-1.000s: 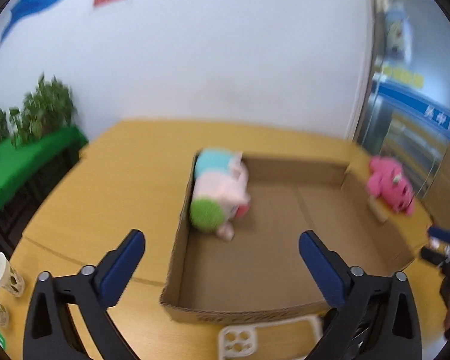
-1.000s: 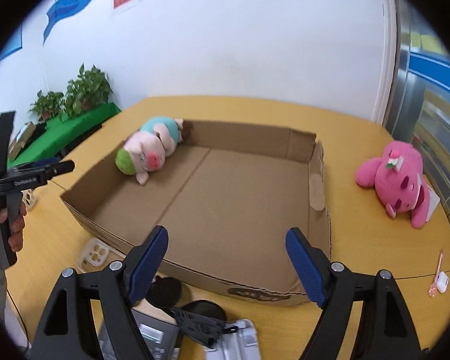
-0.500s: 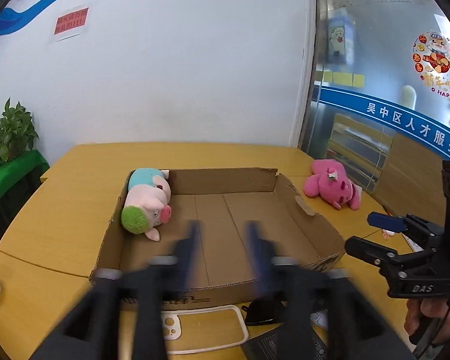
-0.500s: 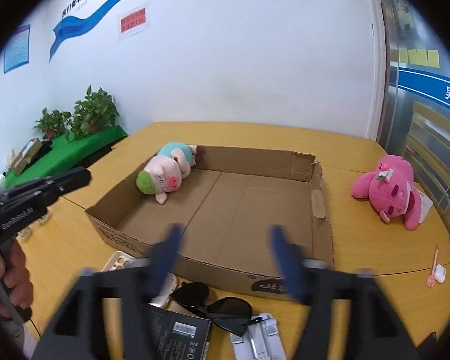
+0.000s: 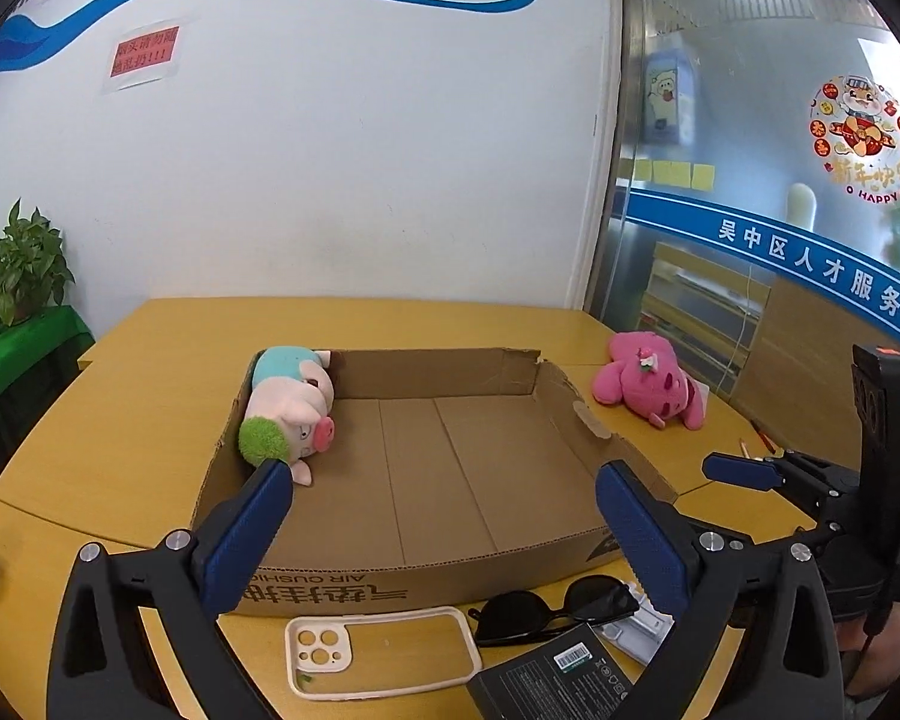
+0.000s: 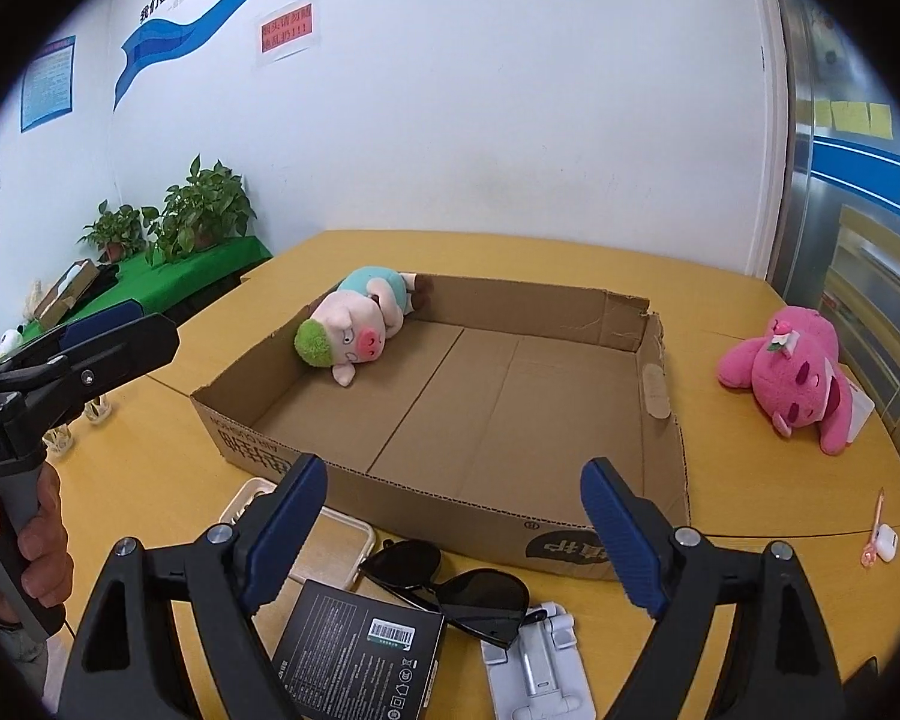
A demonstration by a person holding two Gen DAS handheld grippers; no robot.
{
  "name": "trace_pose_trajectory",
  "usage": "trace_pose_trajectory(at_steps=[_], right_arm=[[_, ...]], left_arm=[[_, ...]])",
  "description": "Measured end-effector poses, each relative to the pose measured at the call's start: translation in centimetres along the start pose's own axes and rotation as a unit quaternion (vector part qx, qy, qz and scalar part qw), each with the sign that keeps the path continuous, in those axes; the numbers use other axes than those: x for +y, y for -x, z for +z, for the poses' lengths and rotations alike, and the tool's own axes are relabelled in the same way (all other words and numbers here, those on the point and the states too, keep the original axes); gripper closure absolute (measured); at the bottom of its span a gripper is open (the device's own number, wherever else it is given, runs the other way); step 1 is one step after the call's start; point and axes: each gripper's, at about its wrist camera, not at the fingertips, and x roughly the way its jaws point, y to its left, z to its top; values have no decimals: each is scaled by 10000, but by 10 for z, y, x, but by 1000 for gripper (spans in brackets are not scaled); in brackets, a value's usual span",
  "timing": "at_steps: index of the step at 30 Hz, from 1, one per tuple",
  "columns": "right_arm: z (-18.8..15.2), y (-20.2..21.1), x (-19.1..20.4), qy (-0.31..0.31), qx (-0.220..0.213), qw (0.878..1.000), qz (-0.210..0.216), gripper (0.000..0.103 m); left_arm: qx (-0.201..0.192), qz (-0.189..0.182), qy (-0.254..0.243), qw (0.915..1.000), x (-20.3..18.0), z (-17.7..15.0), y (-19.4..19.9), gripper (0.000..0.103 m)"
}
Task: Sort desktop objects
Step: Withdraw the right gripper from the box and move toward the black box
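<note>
Desk (image 5: 120, 396) | left gripper (image 5: 444, 531) opening, empty | right gripper (image 6: 450, 531) wide, empty | earbud case (image 6: 885, 542) right-view only

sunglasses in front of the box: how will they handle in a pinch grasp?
The sunglasses lie with their arms folded, so they are probably a thin, light target. The glossy lenses look slippery. One end rests on the white stand, so they may skid or rock when the right tongs close.

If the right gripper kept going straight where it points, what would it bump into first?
Probably the brown cardboard box: its near wall lies straight ahead of the open right gripper, though depth is hard to judge.
</note>
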Motion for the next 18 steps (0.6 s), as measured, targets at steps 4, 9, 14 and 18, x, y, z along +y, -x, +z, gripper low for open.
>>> trace_pose_trajectory(at_steps=[4, 9, 14, 18], right_arm=[[-2, 1, 2, -22, 20, 10000, 62, 16], [-5, 3, 2, -9, 24, 10000, 84, 16], [-9, 5, -2, -49, 32, 10000, 31, 16], [-10, 5, -4, -81, 44, 10000, 5, 16]], left_arm=[[89, 44, -52, 9999, -2, -5, -2, 1], [129, 17, -47, 9999, -5, -8, -2, 1], [169, 21, -85, 9998, -10, -9, -5, 1], [243, 35, -101, 9996, -12, -10, -10, 1]])
